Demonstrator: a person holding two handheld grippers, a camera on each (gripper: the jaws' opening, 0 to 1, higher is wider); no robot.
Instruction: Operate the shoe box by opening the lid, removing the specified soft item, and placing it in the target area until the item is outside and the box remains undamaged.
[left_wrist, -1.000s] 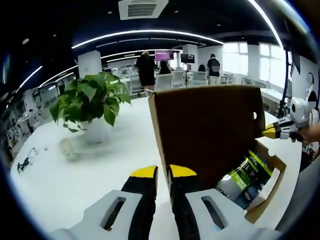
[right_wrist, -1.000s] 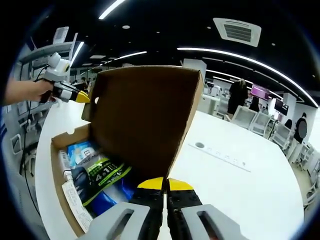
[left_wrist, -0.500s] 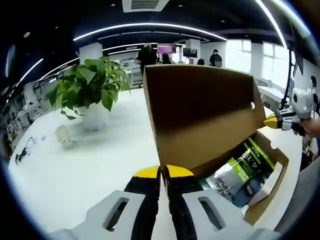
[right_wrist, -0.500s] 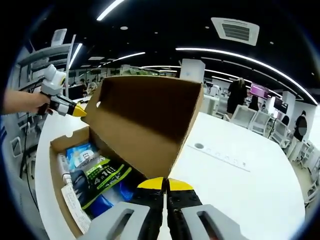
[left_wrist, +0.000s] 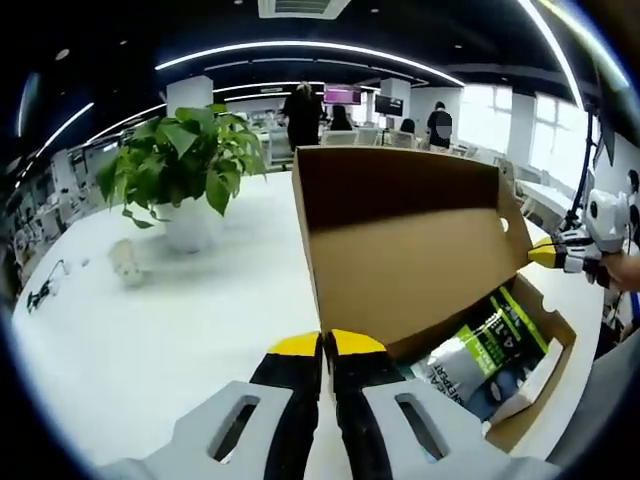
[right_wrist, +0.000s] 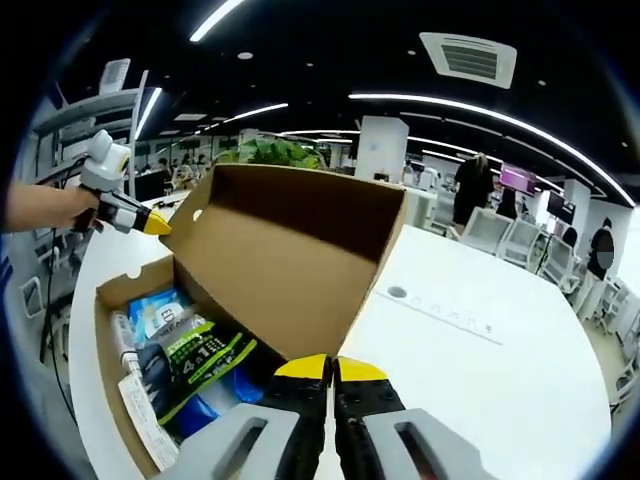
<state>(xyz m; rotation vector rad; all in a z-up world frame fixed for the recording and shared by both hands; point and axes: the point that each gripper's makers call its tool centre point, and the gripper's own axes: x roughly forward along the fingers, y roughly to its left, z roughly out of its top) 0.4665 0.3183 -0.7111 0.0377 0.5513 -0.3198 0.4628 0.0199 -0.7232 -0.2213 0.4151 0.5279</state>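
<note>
Now both hand-held grippers (left (left_wrist: 323, 343), right (right_wrist: 330, 366)) pinch the raised lid (left_wrist: 410, 240).

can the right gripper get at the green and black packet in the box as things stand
Probably not yet. The right gripper is shut on the lid's corner, so it is occupied. The way in looks free, though: the lid is raised and the green and black packet lies uncovered in the shoe box.

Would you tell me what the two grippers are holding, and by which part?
Both hold the shoe box lid: the left gripper and the right gripper are each shut on an opposite corner of its free edge.
</note>
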